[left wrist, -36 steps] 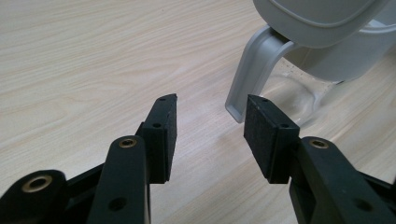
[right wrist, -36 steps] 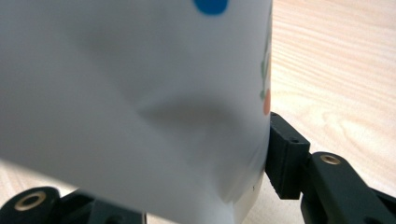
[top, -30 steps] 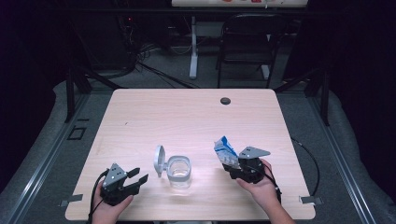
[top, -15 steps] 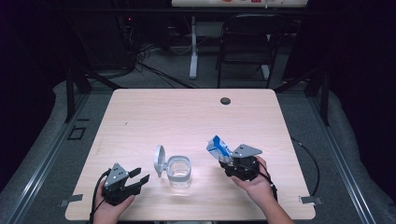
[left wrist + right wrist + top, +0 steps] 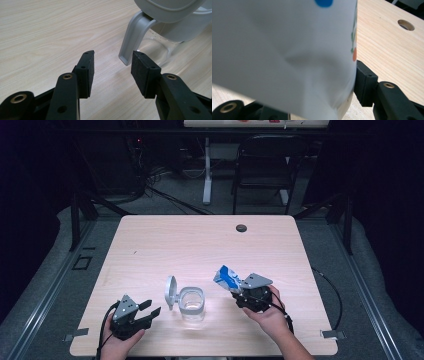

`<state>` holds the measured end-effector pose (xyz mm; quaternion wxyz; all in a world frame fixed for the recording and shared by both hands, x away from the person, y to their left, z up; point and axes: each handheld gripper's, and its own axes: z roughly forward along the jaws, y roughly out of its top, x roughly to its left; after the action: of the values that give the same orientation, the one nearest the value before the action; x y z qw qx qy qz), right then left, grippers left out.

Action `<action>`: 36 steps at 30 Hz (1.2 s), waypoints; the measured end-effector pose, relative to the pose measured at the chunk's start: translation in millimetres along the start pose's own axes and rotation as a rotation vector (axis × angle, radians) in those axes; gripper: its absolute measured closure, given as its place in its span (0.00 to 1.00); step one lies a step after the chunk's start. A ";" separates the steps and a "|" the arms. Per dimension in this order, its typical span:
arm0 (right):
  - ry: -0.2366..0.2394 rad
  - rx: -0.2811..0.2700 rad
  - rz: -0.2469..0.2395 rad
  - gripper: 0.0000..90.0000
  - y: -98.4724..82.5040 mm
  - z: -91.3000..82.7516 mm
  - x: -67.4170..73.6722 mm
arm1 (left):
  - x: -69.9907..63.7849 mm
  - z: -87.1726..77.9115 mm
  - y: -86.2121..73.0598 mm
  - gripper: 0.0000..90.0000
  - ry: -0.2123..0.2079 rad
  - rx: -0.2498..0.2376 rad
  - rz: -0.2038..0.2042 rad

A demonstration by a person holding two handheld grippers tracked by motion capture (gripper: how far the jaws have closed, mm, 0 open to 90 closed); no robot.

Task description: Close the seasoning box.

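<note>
**Now: pouch closing in on the open container**

Right tongs (image 5: 234,283) are carrying the blue-and-white pouch (image 5: 226,276) leftward across the worktop (image 5: 200,240), twd the clear container (image 5: 191,301). Vs. the two earlier high-view pics, the pouch is sitting noticeably nearer the container's mouth, tho it's still beside it, not over it. Grip looks firm: in the right gripper view the pouch (image 5: 287,55) is filling the space btw the jaws, w/ the right-hand jaw pressing against its creased side, so these tongs are clamped on the pouch at roughly mid-opening.

Left tongs (image 5: 145,309) are resting low on the worktop, left of the container, wide apart and holding nothing. They aren't shifting across the three high-view pics. In the left gripper view the jaws are pointing at the grey latch (image 5: 132,37) hanging from the flipped-up lid (image 5: 171,291), w/ one jaw just beside the latch tip (touching or not, can't tell).

What it means, as I'm reading it: the container is already open and the approach is under way, prob. for tipping the pouch's contents in. Left tongs seem to be waiting to steady the container. Whether the pouch top is already torn open isn't clear.
</note>
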<state>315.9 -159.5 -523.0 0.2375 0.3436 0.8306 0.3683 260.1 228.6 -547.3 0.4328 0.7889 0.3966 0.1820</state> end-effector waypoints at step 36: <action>-0.106 0.054 -0.260 0.55 15.4 8.6 24.3 | -0.5 2.1 1.1 0.60 -0.004 0.013 0.008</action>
<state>311.8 -130.0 -519.9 0.3173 0.2585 0.8639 0.2934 261.7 226.8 -547.6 0.4277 0.7937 0.3936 0.1793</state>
